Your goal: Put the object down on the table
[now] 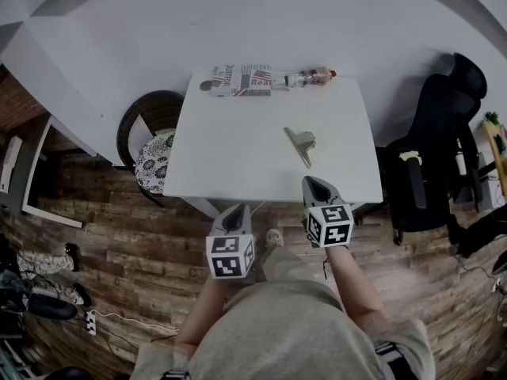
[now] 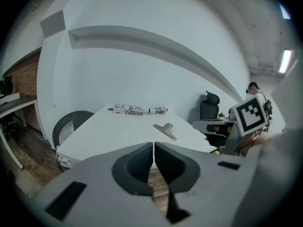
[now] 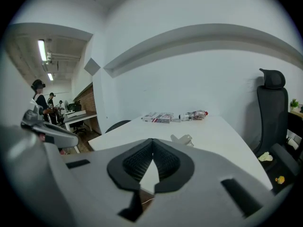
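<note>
A silver metal clip (image 1: 299, 143) lies flat on the white table (image 1: 230, 157), right of its middle, and nothing holds it. My right gripper (image 1: 315, 182) hovers over the table's near edge just short of the clip, with its jaws shut and empty. The left gripper (image 1: 236, 210) hangs just off the near edge, further left, also shut on nothing. The clip (image 2: 165, 130) shows ahead and right of the closed left gripper (image 2: 154, 145). In the right gripper view the clip (image 3: 182, 139) peeks out just beyond the closed right gripper (image 3: 152, 143).
A printed box (image 1: 242, 80) and a lying plastic bottle (image 1: 310, 77) sit along the table's far edge against the wall. A round black chair with a patterned cushion (image 1: 154, 133) stands at the left, a black office chair (image 1: 432, 157) at the right. People stand far off (image 3: 42, 100).
</note>
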`<state>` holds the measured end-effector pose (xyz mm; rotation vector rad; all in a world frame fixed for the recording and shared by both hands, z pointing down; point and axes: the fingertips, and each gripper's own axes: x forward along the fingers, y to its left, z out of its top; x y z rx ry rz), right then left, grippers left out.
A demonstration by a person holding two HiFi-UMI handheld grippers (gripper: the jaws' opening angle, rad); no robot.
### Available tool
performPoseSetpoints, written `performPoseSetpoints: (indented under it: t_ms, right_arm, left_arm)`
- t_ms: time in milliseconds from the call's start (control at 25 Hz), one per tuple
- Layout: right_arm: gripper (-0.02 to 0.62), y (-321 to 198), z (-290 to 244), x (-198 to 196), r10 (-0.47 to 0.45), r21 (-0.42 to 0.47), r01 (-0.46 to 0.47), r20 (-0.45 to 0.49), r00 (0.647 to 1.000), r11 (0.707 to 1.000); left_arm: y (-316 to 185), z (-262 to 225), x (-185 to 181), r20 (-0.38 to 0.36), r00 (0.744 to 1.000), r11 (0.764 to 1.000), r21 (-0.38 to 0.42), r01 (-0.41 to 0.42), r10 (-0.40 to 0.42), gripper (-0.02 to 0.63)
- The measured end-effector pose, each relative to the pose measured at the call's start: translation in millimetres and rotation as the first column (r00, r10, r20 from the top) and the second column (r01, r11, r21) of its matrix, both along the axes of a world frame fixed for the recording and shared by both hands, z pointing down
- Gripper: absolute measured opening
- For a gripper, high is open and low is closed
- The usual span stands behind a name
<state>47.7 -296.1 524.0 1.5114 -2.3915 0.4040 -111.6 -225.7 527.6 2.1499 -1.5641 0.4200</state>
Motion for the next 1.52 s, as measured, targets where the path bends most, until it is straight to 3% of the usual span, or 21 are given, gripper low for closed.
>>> performPoseSetpoints:
  t_ms: [760,1520]
  right_arm:
    - [-0.002,128.7,-39.7,-7.6,-0.030,0.079,0.022,0.096,0.995,0.997]
    - [-0.002,135.4,-45.6,-9.4,-0.039,0.095,0.030,0.097,0.995,0.995]
  left_arm:
    - [86.9,-12.6,0.6,-0.021,1.000,0.999,0.050,0.016,-0.015,0.012]
    - [92.1,-7.9,1.6,-0.019,1.000,0.999,0.034,0.024,-0.024,0.012]
